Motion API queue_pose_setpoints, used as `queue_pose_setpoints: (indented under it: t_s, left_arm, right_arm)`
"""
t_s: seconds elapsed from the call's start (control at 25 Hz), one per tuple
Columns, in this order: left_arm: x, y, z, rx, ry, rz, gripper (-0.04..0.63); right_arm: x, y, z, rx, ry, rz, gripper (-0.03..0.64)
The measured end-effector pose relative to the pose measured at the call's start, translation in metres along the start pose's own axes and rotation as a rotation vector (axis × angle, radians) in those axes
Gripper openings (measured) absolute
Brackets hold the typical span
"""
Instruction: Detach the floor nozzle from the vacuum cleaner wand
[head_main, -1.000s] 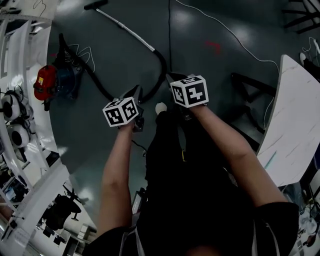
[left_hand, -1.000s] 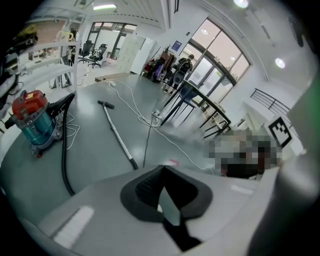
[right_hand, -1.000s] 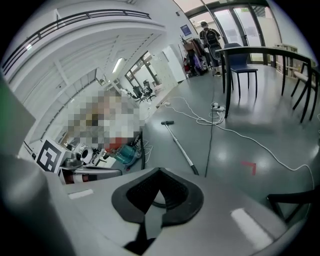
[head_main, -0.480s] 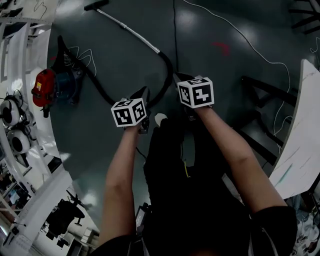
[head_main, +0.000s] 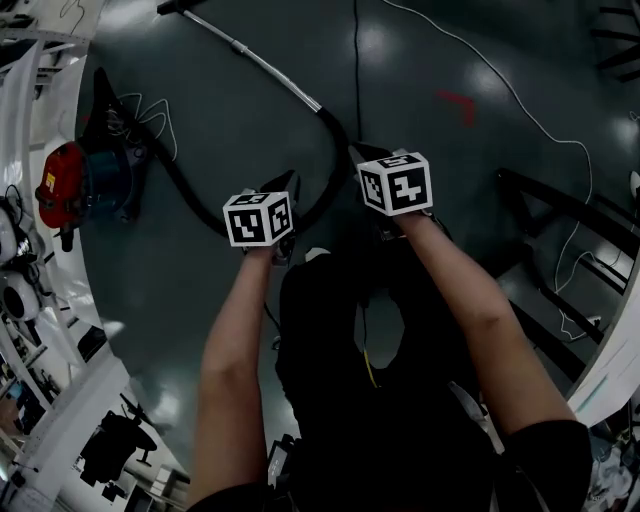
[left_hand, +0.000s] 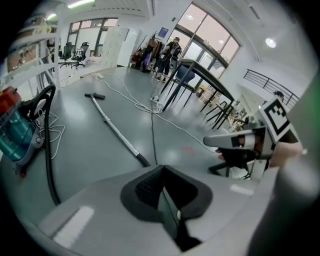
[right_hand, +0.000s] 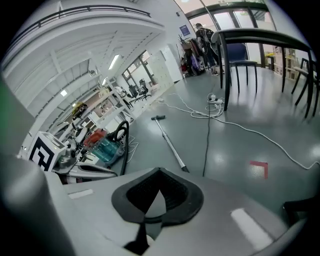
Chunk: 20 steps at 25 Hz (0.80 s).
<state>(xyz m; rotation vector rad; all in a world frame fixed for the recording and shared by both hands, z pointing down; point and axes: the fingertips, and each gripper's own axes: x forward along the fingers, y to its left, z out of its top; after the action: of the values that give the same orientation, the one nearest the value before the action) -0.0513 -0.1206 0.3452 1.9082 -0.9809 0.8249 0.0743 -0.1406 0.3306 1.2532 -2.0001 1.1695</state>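
Two claws, the left claw (left_hand: 163, 186) and right claw (right_hand: 149, 201), are clenched on nothing, well short of the wand (head_main: 262, 64). The floor nozzle (head_main: 178, 6) sits attached at the wand's far end. Judged an approach step: next, reach that joint and open.

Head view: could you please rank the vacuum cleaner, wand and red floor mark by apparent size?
1. Vacuum cleaner, bulkiest.
2. Wand, longer but thin, so unsure against it.
3. Red floor mark, clearly smallest.
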Motion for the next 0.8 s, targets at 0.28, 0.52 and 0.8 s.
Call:
queue_pose_setpoints:
  t_s: [0.28, 0.52, 0.8]
  left_arm:
    - [0.068, 0.037, -0.010, 0.073, 0.001, -0.009, 0.008]
    - [0.122, 0.068, -0.005, 0.119, -0.030, -0.025, 0.008]
    - [0.195, 0.088, 0.008, 0.229, -0.082, -0.041, 0.008]
  right_arm:
    - [0.072, -0.024, -0.004, -0.092, -0.017, 0.000, -0.003]
    - [0.133, -0.031, -0.002, -0.194, -0.026, 0.050, -0.003]
    - [0.208, -0.054, 0.002, -0.367, -0.068, 0.076, -0.003]
